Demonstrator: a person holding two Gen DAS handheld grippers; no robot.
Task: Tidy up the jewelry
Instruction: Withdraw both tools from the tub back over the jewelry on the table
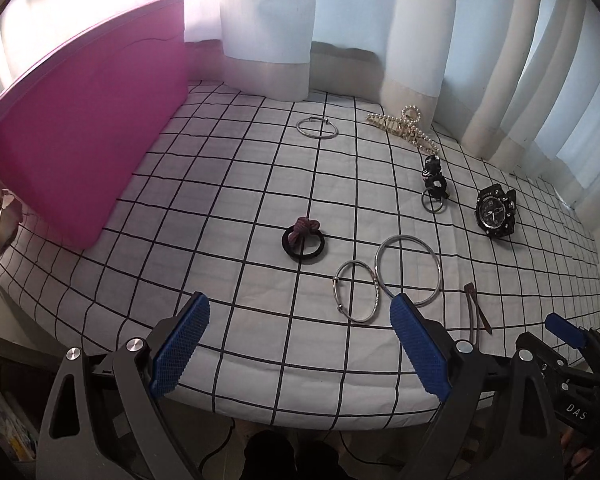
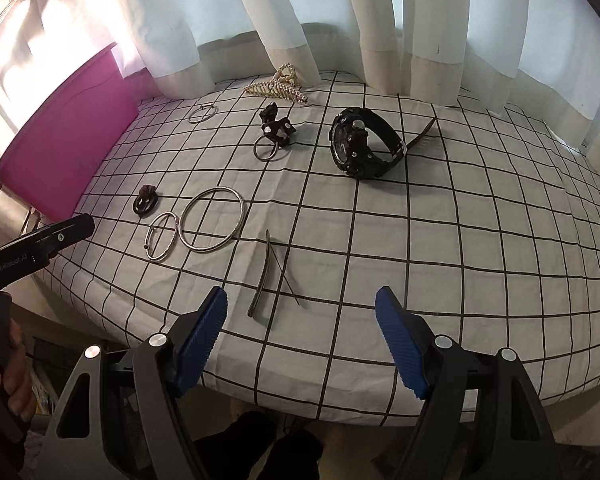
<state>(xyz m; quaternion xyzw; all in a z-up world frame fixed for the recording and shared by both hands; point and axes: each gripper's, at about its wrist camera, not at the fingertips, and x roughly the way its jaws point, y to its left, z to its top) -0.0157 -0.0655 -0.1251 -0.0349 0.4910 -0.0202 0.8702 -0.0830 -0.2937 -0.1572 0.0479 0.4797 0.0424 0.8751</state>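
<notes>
The left gripper (image 1: 300, 346), black-armed with ribbed blue pads, hangs over the near edge of the table with its jaws spread wide and nothing between them. The right gripper (image 2: 300, 346), of the same make, stands just as wide and just as empty beside it. A hand (image 2: 8, 384) grips the left tool's handle at the edge of the right camera's view.

Just beyond the left gripper's right pad lies a large plain silver bangle (image 1: 408, 270), and touching its left side a smaller silver bangle with an open clasp (image 1: 356, 292). Ahead of the right gripper rests a long dark curved hair clip (image 2: 262, 276), with a thin dark pin crossing beside it. All sit on a white cloth with a black grid (image 1: 240, 200) covering the table.

Further out, left of the bangles, is a black hair tie with a mauve knot (image 1: 303, 240). To the right stands a chunky black wristwatch (image 2: 360, 144), tilted on its side, and near it a black keychain charm on a metal ring (image 2: 274, 136). Toward the back lie a thin silver hoop bracelet (image 1: 317, 127) and a gold claw clip trimmed with pearls (image 1: 404, 128), close to the pale curtains (image 1: 268, 20). A magenta plastic bin (image 1: 88, 128) stands along the left side of the table.
</notes>
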